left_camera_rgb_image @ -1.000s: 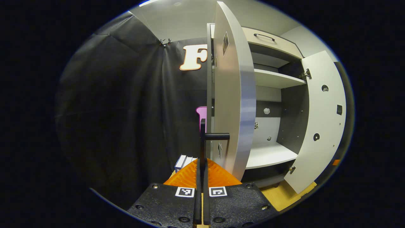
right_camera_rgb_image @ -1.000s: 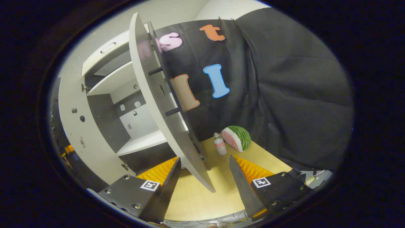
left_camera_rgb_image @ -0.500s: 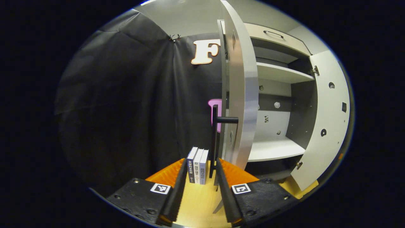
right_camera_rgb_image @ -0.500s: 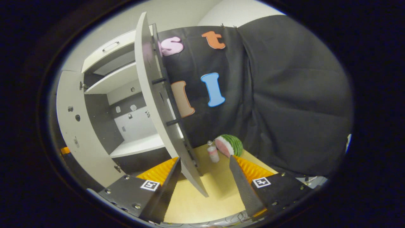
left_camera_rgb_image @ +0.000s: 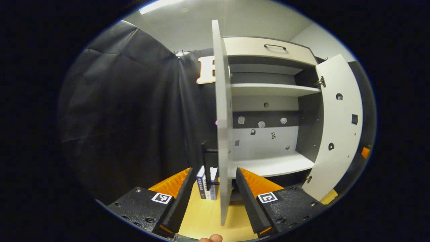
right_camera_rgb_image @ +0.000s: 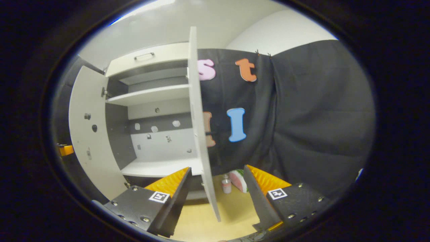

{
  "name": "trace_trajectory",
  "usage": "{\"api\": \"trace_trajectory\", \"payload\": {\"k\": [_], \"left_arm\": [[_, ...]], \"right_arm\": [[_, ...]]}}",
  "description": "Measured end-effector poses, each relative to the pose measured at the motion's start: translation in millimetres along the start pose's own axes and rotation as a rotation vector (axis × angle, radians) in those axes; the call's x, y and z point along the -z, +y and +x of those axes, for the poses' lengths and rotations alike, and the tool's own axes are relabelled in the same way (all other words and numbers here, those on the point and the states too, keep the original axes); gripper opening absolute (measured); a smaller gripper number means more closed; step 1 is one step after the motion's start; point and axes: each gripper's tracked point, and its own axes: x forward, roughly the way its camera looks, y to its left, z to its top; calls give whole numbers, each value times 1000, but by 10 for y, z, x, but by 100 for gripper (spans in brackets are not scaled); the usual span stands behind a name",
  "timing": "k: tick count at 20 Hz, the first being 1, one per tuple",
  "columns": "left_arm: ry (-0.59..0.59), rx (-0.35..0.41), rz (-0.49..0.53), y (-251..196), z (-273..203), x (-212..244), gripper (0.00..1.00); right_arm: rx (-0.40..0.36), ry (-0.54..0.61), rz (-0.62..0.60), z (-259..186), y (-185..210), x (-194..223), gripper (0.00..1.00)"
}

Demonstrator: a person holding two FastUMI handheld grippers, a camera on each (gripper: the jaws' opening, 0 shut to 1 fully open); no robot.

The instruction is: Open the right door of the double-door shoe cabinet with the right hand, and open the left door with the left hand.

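Both pale grey doors of the shoe cabinet [left_camera_rgb_image: 268, 101] stand open. Left tongs [left_camera_rgb_image: 213, 196] and right tongs [right_camera_rgb_image: 216, 198] are spread, holding nothing, each straddling a door edge at frame centre. Moving sideways could knock either door.

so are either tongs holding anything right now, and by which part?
Nothing is held. The left tongs are open with the left door edge between the fingers, untouched. The right tongs are open around the right door edge.
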Motion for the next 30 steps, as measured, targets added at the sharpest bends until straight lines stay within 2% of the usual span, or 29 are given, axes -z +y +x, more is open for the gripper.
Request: {"api": "trace_trajectory", "payload": {"k": [3, 4, 5, 6, 7, 8, 9, 10, 11, 12, 13, 14, 16, 20, 24, 25, 26, 27, 30], "left_arm": [[-55, 121, -43, -522, -73, -198, 80], [-59, 154, -36, -663, -61, -220, 76], [-61, 179, -29, -797, -37, -242, 76], [-63, 203, -28, -929, -13, -273, 80], [-71, 229, -27, -1059, 14, -319, 80], [-78, 251, -22, -1189, 49, -368, 76], [-86, 272, -14, -1279, 77, -399, 80], [-98, 289, -5, -1379, 108, -445, 76], [-106, 301, 1, -1483, 150, -475, 81], [-105, 306, 7, -1559, 193, -493, 80], [-96, 308, 13, -1606, 237, -480, 76], [-91, 309, 17, -1670, 282, -472, 84], [-89, 309, 37, -1780, 383, -461, 94], [-67, 290, 60, -1887, 545, -365, 96], [-63, 268, 66, -1859, 653, -329, 95], [-65, 263, 65, -1848, 674, -333, 95], [-65, 262, 62, -1832, 694, -330, 96], [-63, 263, 59, -1825, 717, -329, 94], [-57, 258, 54, -1774, 772, -302, 95]], "right_arm": [[-105, -8, 5, 36, 524, -91, 91], [-138, -22, -1, 39, 680, -124, 91], [-166, -33, -13, 55, 821, -172, 91], [-194, -45, -28, 76, 957, -215, 91], [-217, -59, -36, 76, 1059, -244, 91], [-244, -69, -38, 75, 1173, -279, 91], [-265, -75, -35, 94, 1271, -333, 91], [-286, -79, -31, 117, 1370, -386, 91], [-302, -73, -29, 169, 1463, -434, 91], [-310, -68, -27, 220, 1529, -460, 91], [-316, -65, -28, 246, 1575, -488, 91], [-316, -58, -35, 299, 1610, -495, 91], [-310, -46, -47, 445, 1660, -458, 91], [-269, -16, -73, 690, 1651, -365, 91], [-250, -7, -49, 800, 1690, -364, 91], [-253, -8, -45, 824, 1718, -365, 87], [-254, -8, -41, 825, 1737, -370, 97], [-253, -12, -34, 848, 1756, -374, 100], [-239, -11, -29, 894, 1756, -368, 100]]}}
